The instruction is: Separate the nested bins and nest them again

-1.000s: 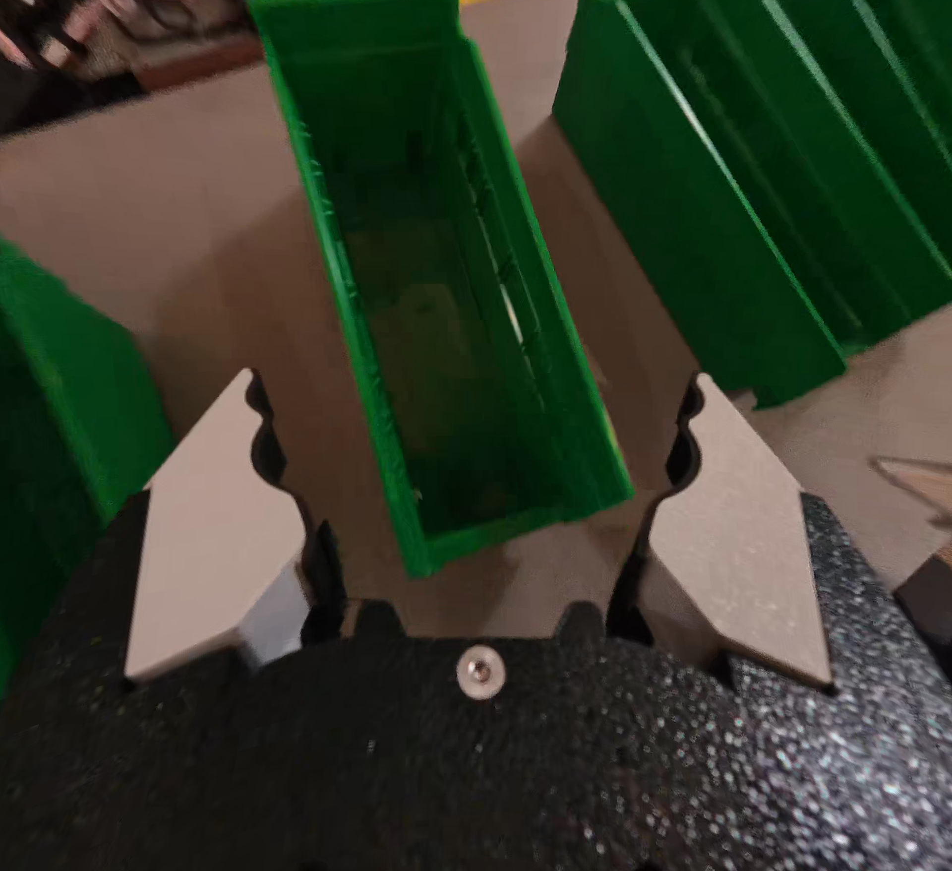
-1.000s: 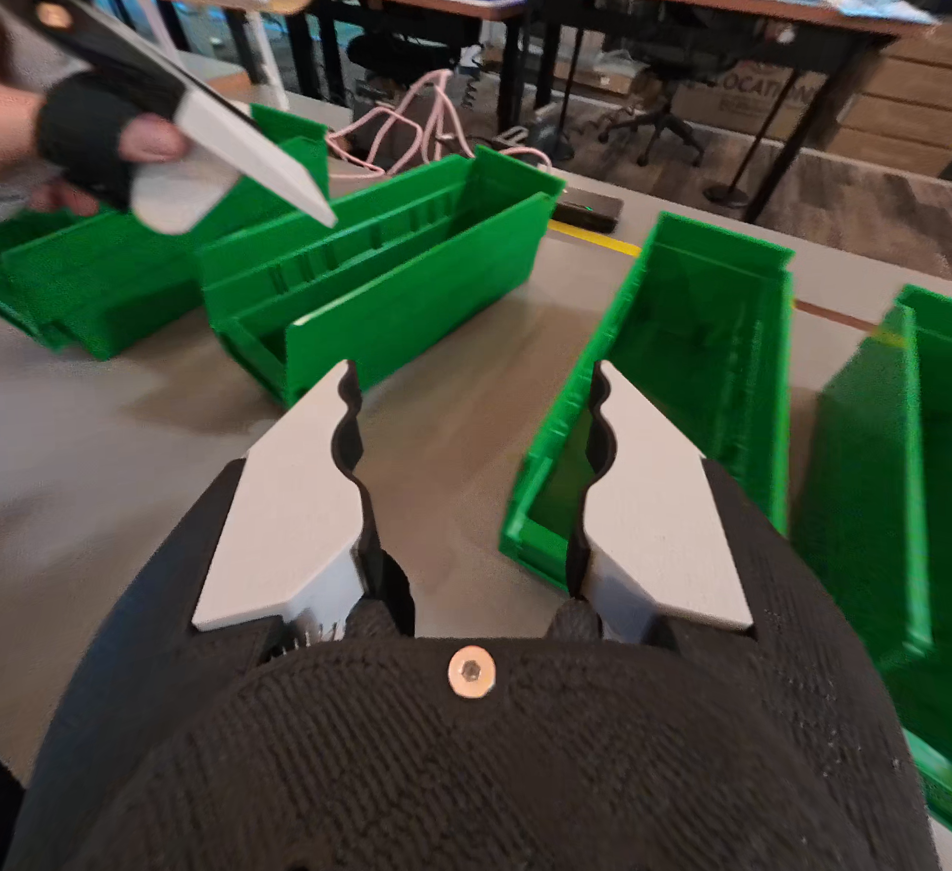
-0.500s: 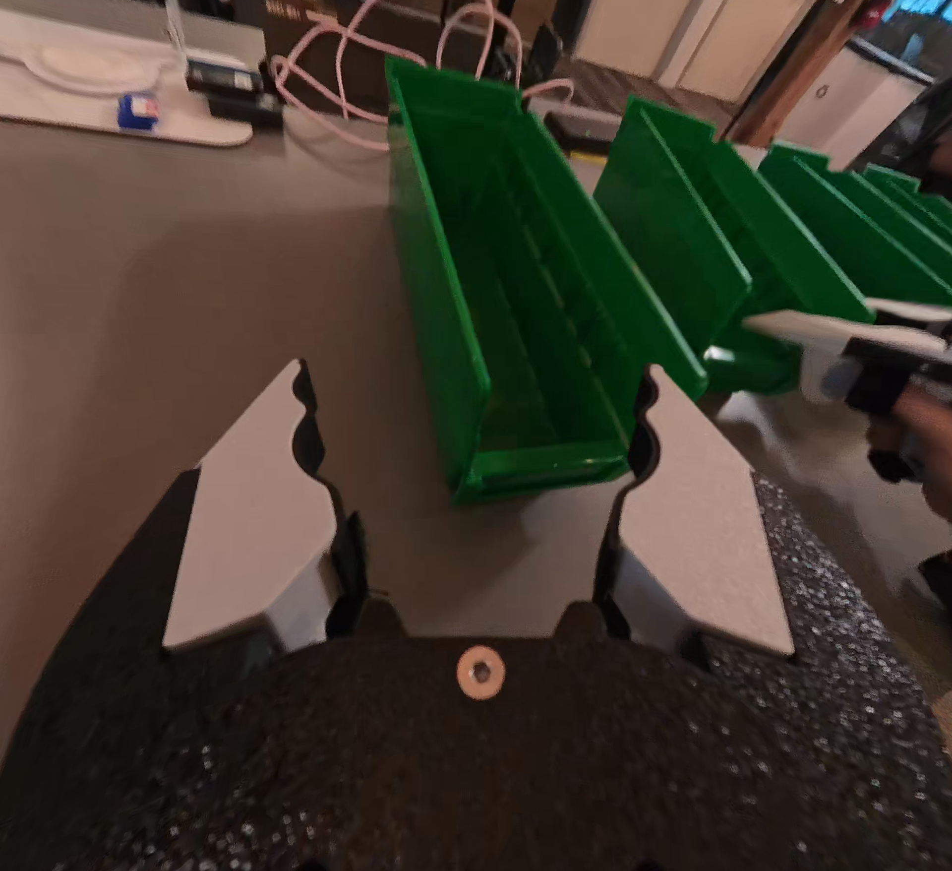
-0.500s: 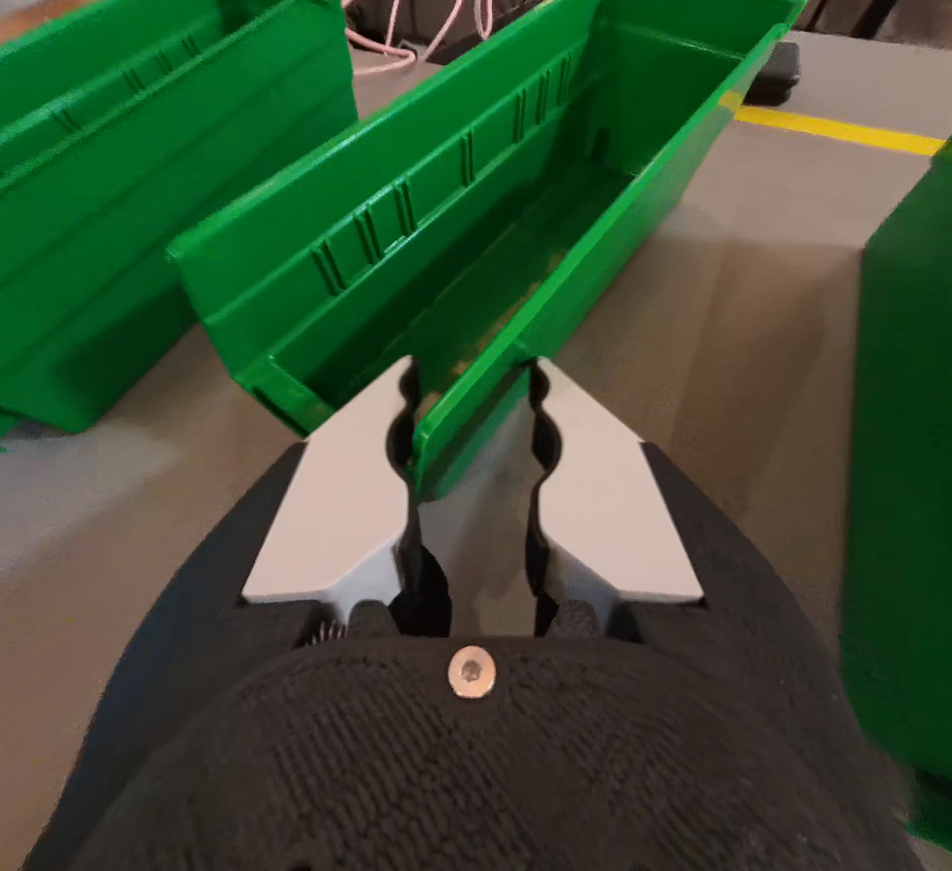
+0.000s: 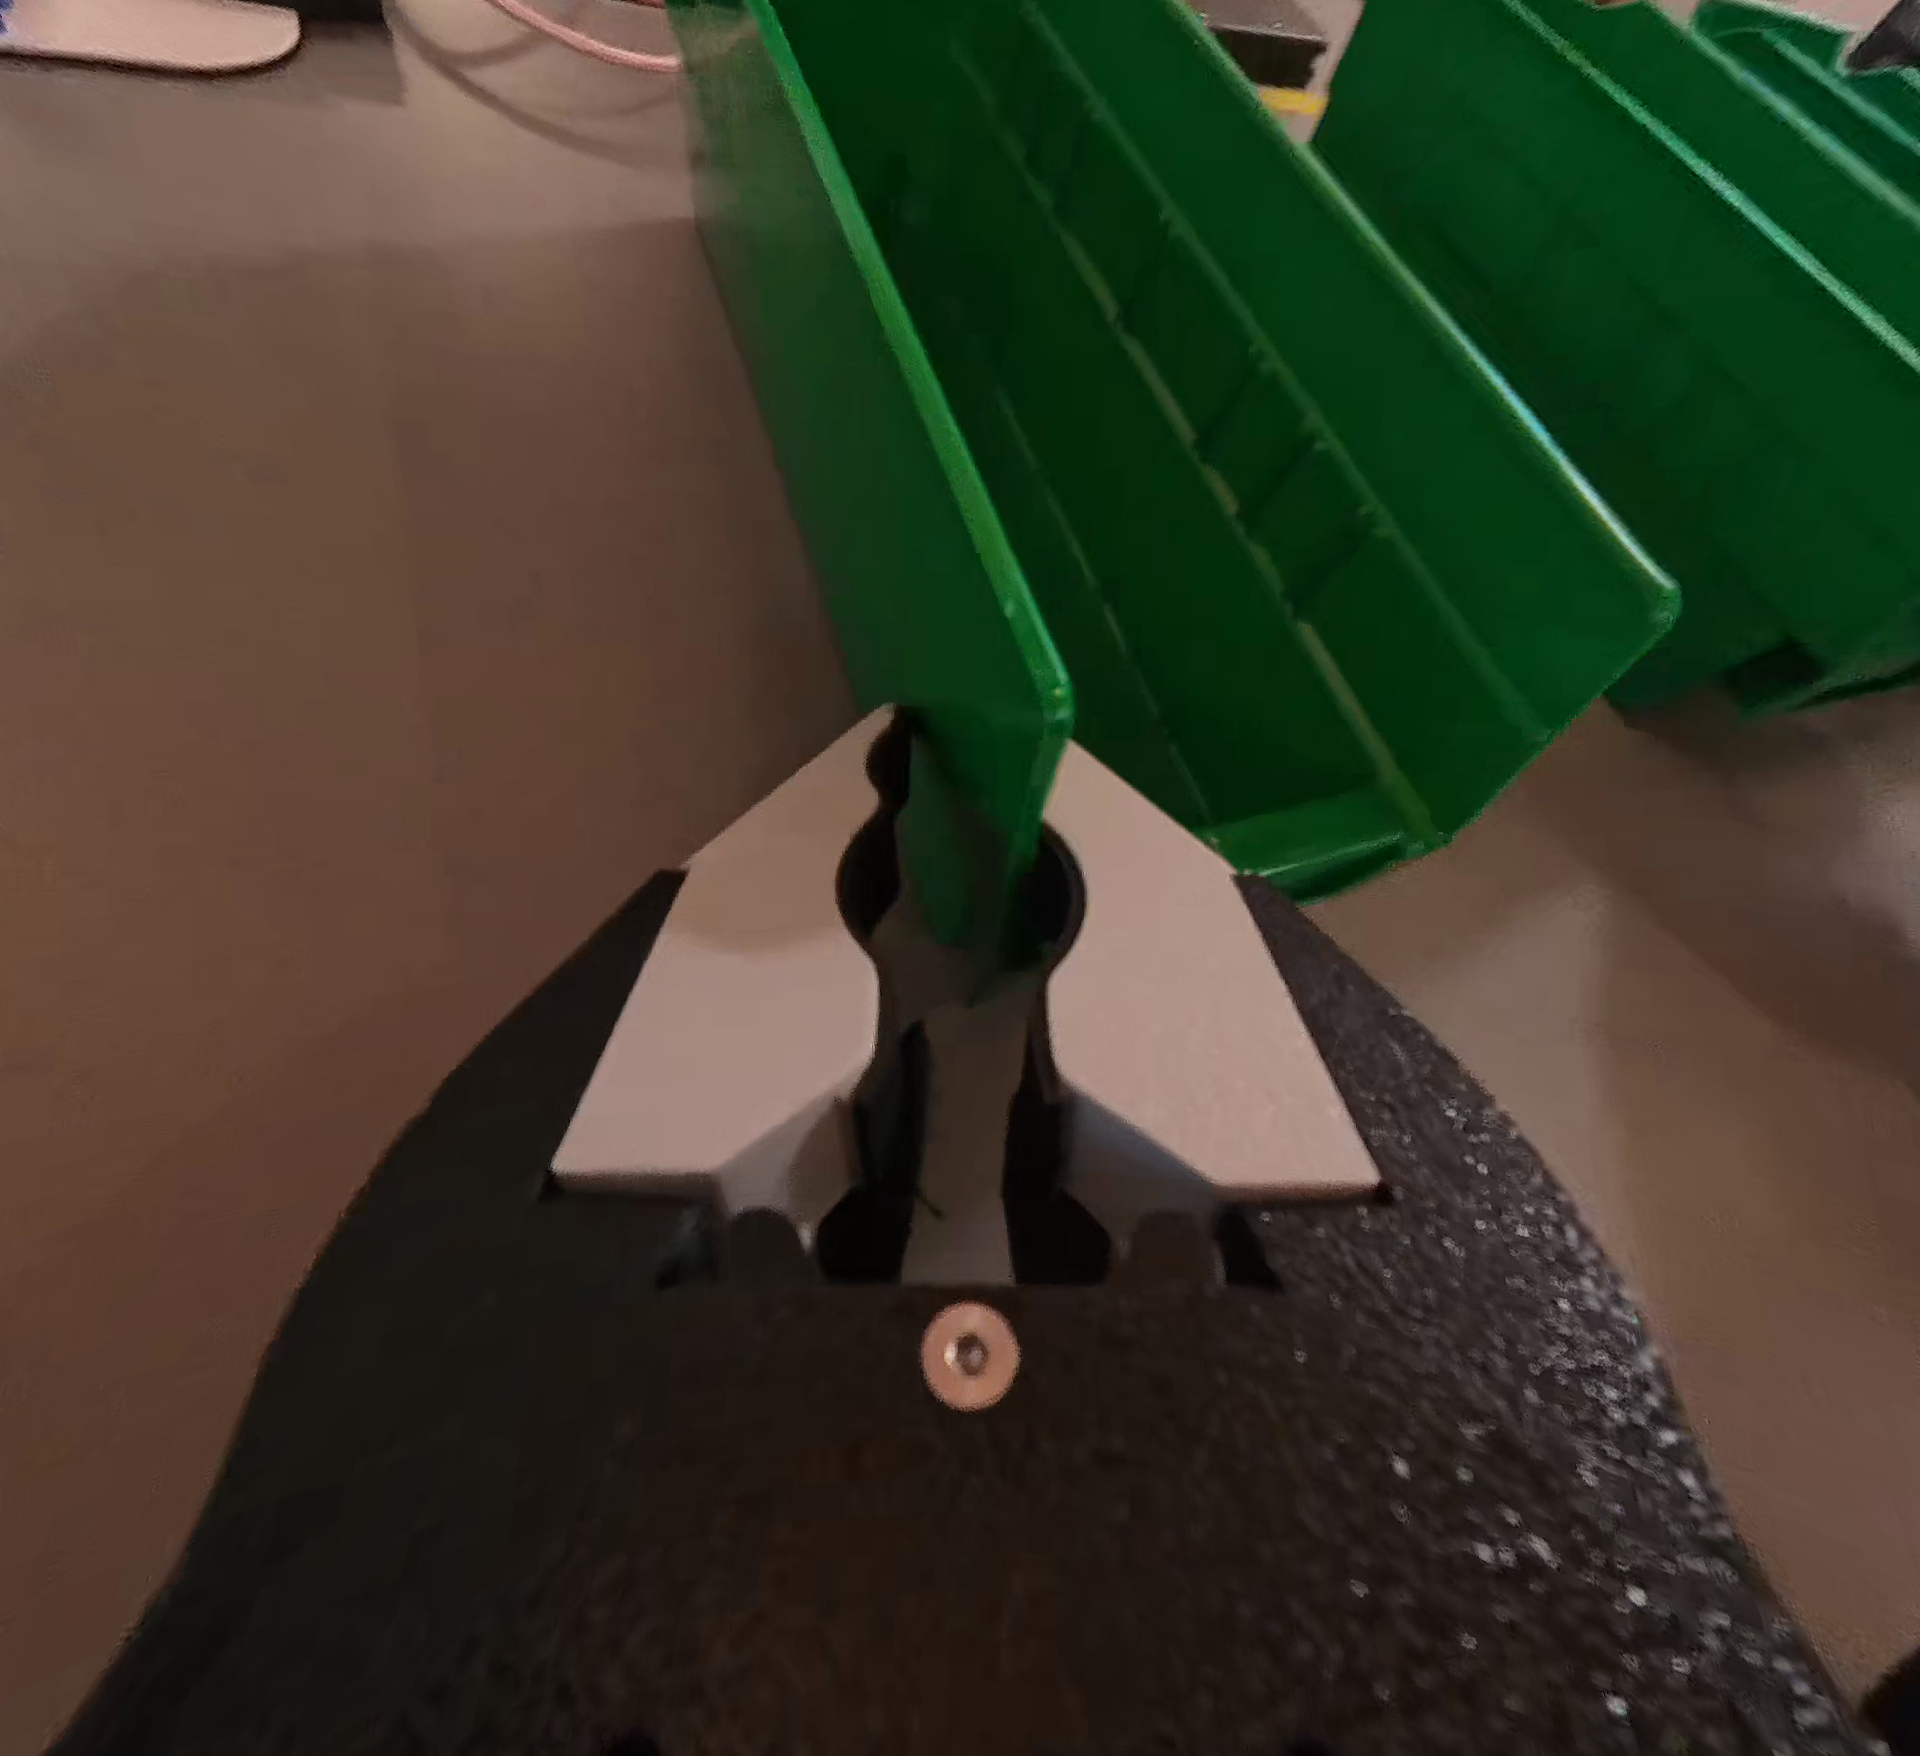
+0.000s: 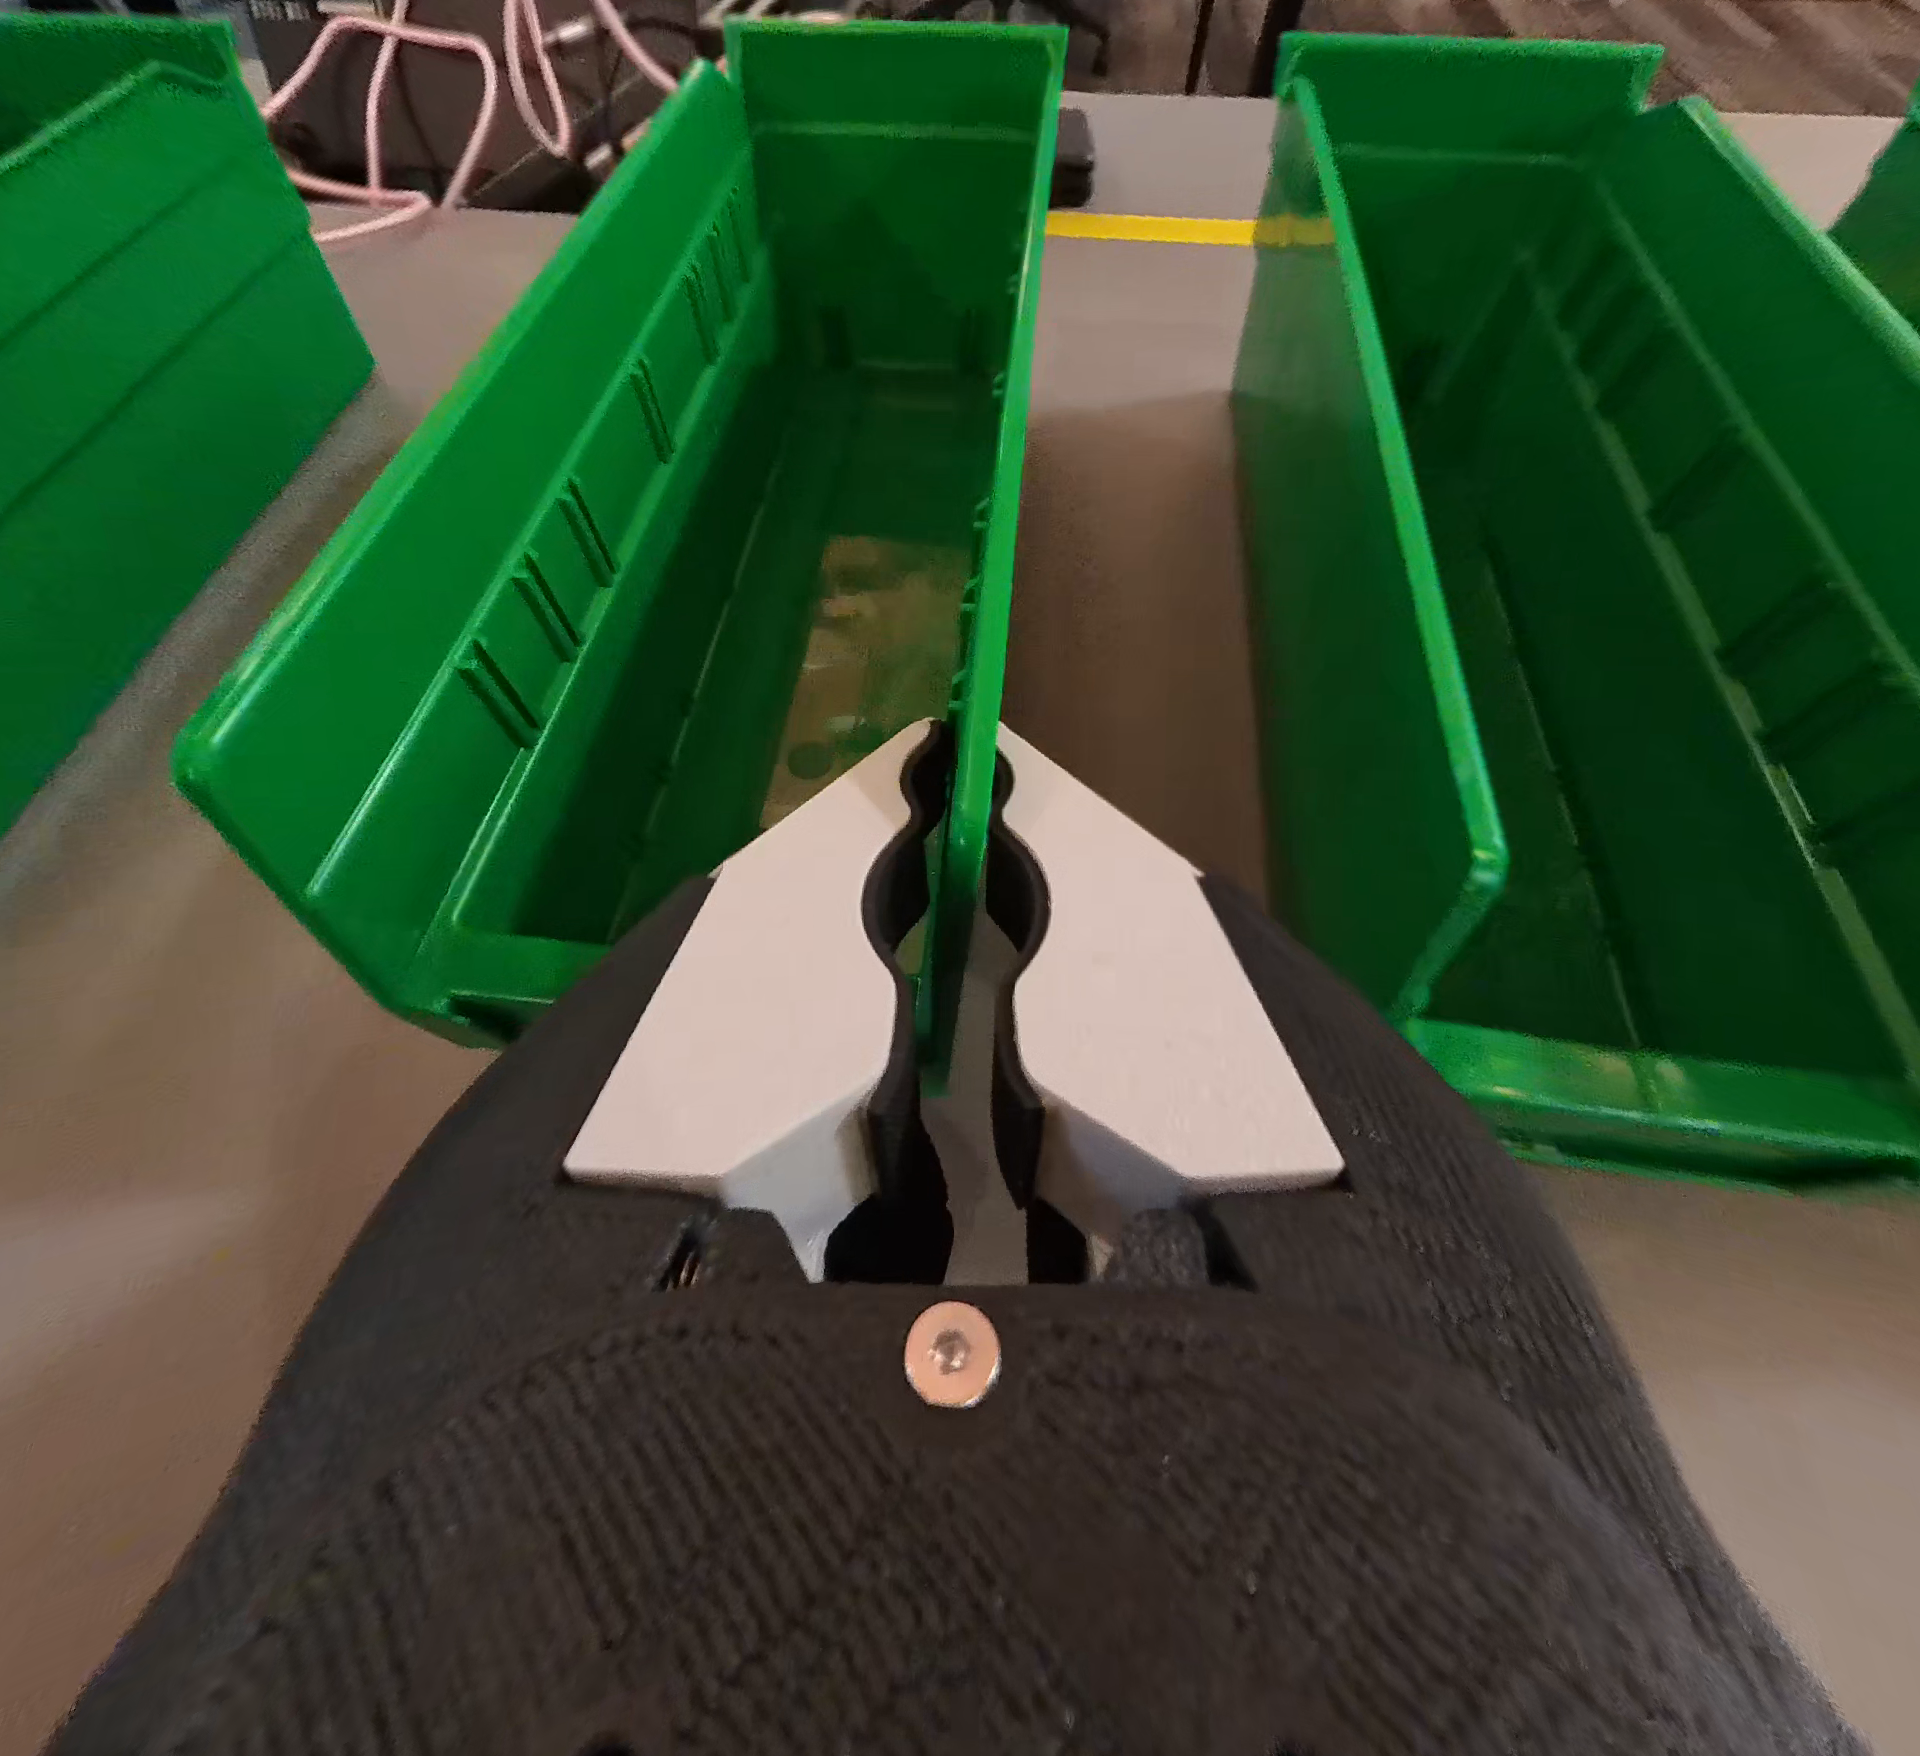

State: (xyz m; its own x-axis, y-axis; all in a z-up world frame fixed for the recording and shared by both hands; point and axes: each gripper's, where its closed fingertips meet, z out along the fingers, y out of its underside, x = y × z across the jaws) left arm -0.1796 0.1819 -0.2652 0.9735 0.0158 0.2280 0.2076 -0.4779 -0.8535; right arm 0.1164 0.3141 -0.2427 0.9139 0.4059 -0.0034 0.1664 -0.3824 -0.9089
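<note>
We hold the left gripper (image 5: 961, 859) low over the grey-brown table (image 5: 364, 563), angled forward, its jaws nearly closed on the near end of the left side wall of a long green bin (image 5: 1143, 418). Our right gripper (image 6: 961, 875) sits level and points straight ahead, its jaws pinched narrow on the near end of the right side wall of a green bin (image 6: 665, 501); whether both views show the same bin we cannot tell. In each view the gripped bin stands upright and open at the top, its long axis running away from us toward the far table edge, where pink cables (image 6: 436, 75) loop. In the right wrist view another green bin (image 6: 1558, 563) lies parallel to the right, with a strip of bare table between them, and a third green bin (image 6: 135, 272) sits to the left, near but apart. In the left wrist view, open table spreads to the left of the held wall, and more green bins (image 5: 1662, 272) crowd the right side.
</note>
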